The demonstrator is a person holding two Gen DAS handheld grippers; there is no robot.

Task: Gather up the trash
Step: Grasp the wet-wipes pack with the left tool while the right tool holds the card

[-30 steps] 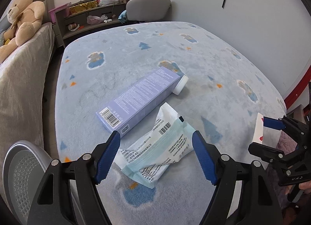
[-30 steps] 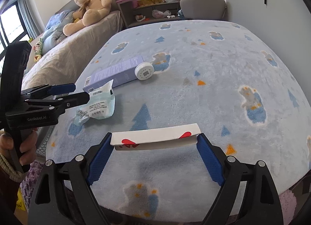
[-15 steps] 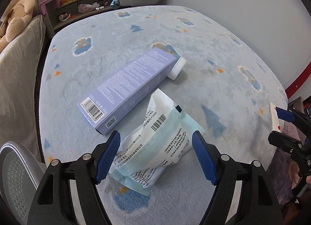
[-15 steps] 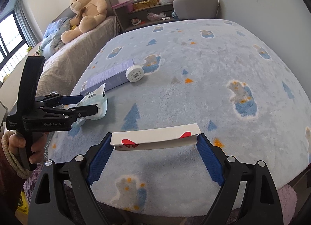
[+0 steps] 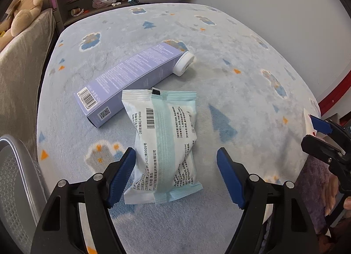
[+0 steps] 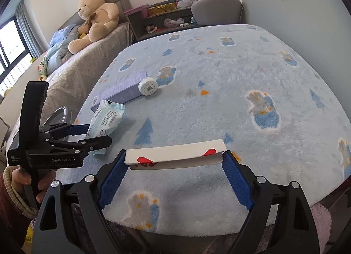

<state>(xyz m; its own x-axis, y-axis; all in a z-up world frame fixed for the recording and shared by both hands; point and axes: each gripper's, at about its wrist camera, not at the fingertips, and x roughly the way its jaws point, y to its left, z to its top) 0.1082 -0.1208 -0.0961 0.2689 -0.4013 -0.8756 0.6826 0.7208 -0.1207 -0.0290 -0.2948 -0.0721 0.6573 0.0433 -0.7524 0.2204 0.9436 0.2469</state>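
On the pale blue patterned rug (image 5: 241, 91), straddling the near end of the white and teal sealed packet (image 5: 163, 146): left gripper (image 5: 176, 174), jaws spread wide, left blue pad just beside or perhaps brushing the packet's edge, right pad clear of it, nothing clamped

Just beyond the packet's far end, touching or overlapping its corner: long lavender box (image 5: 129, 80), lying flat, barcode end toward the gripper, round white cap (image 5: 183, 64) at the far end

From the right wrist view, same packet (image 6: 105, 120) lying beside the box (image 6: 122, 90) and cap (image 6: 148, 86), with the left gripper (image 6: 87, 135) around the packet's near end, held in a hand (image 6: 28, 179) at the lower left

Nearer than the packet, at the rug's near edge: right gripper (image 6: 175, 160), jaws held fairly wide but closed onto the two ends of a folded white card with red hearts (image 6: 175, 155), card spanning pad to pad, raised off the rug (image 6: 230, 91)

Right of the packet in the left wrist view, at the frame's edge: right gripper (image 5: 318, 126) with a sliver of the card (image 5: 308, 122)

Left of the packet, off the rug: grey perforated round bin (image 5: 13, 188)

Far beyond the packet, on the bed: tan teddy bear (image 6: 94, 15); grey chair (image 6: 216, 9) and cluttered shelf (image 6: 162, 17) past the rug's far edge
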